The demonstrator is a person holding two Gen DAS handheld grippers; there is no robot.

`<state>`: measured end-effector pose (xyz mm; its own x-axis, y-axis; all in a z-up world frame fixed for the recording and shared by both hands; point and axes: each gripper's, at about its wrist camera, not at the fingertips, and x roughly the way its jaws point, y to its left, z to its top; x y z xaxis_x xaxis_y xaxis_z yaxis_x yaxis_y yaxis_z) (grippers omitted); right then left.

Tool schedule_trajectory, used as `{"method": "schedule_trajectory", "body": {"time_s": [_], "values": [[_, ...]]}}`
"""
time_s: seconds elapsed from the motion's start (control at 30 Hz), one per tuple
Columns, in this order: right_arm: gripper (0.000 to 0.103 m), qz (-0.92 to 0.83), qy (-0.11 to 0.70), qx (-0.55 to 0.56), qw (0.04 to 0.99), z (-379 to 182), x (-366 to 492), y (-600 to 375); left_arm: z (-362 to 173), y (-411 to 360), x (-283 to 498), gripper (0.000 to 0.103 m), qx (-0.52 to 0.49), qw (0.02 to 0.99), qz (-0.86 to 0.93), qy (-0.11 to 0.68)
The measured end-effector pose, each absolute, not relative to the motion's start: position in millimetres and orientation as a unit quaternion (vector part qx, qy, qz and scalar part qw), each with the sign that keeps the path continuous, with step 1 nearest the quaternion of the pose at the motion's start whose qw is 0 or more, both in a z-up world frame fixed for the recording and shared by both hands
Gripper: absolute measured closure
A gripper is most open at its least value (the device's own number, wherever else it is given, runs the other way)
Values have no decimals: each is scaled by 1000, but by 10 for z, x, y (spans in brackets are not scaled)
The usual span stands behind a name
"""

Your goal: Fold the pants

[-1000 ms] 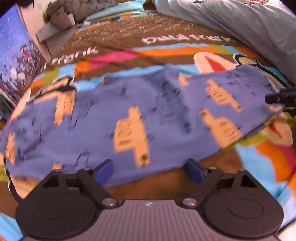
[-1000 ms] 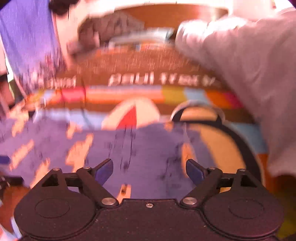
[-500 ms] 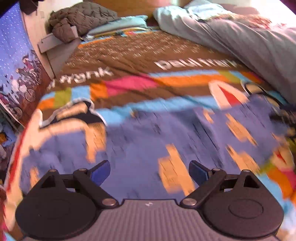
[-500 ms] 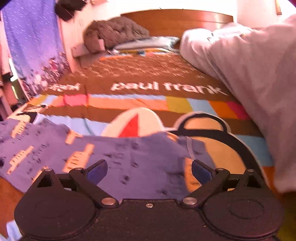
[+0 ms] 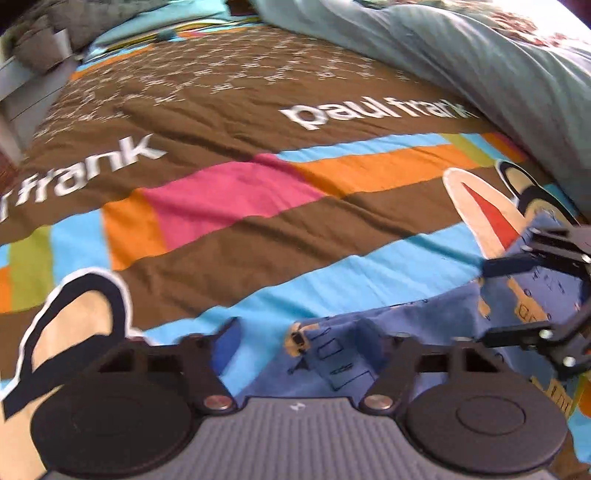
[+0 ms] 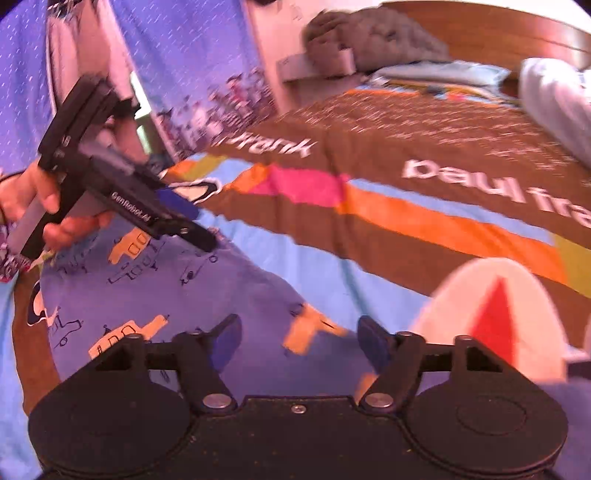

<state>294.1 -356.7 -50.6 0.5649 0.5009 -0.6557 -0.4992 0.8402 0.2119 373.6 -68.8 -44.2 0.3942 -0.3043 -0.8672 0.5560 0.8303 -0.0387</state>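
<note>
Bright bedding fills both views: a bedspread (image 5: 229, 192) in brown, pink, orange and blue bands with white "paul frank" lettering, and a pale grey-blue duvet (image 5: 480, 55) bunched along its far right side. At the far end I can see a wooden headboard (image 6: 480, 26), with a grey quilted bundle (image 6: 373, 37) at its left. A purple printed cloth (image 6: 184, 48) hangs at the left.

The pants (image 6: 177, 295), blue with orange car prints, lie on the near part of the bed, spreading rightward from between my left tongs (image 5: 299, 343) to under my right tongs (image 5: 484, 299).

My left tongs have just been closing; their blue fingers (image 5: 227, 341) stand partly apart with the pants' far edge between them, and I cannot tell whether the pads press on the cloth. My left hand (image 6: 44, 206) grips the handle.

My right tongs (image 6: 299, 343) have also been closing, yet they stand spread over the fabric, which lies beneath them rather than pinched.
</note>
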Motion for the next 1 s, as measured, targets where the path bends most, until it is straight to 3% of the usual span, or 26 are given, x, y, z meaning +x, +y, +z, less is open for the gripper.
{"method": "schedule_trajectory", "body": {"time_s": [0.03, 0.1, 0.17, 0.27, 0.37, 0.43, 0.47, 0.53, 0.57, 0.6, 0.77, 0.93, 1.0], "values": [[34, 285, 372, -9, 883, -524, 2981, -3513, -479, -712, 3731, 84, 137, 821, -264, 488], [36, 283, 376, -20, 882, -570, 3029, -3462, -521, -783, 3673, 93, 157, 822, -258, 483], [43, 279, 381, -19, 881, -595, 3049, -3447, -476, -858, 3545, 95, 190, 835, -244, 455], [45, 254, 367, -42, 894, -586, 2994, -3441, -480, -979, 3345, 96, 248, 859, -195, 404], [37, 210, 374, -49, 902, -710, 3015, -3470, -685, -1147, 3305, 94, 291, 849, -174, 406], [38, 198, 373, -31, 906, -676, 2979, -3541, -680, -1229, 3272, 93, 302, 850, -161, 400], [38, 191, 369, -36, 909, -635, 2935, -3574, -647, -1237, 3269, 88, 300, 850, -162, 402], [35, 174, 353, -54, 918, -485, 2726, -3698, -537, -1226, 3258, 55, 294, 853, -161, 401], [24, 165, 348, -63, 921, -417, 2606, -3774, -470, -1235, 3240, 37, 291, 856, -161, 396], [14, 146, 343, -71, 925, -321, 2426, -3897, -385, -1253, 3206, 34, 285, 862, -169, 384], [6, -2, 341, -23, 940, -98, 1694, -4562, -165, -1782, 3121, 31, 267, 857, -254, 361], [7, -111, 333, 141, 926, -240, 1203, -5244, -214, -2847, 3048, 31, 289, 815, -363, 348], [14, -120, 339, 154, 920, -364, 1125, -5372, -262, -3277, 3001, 31, 311, 796, -396, 337]]}}
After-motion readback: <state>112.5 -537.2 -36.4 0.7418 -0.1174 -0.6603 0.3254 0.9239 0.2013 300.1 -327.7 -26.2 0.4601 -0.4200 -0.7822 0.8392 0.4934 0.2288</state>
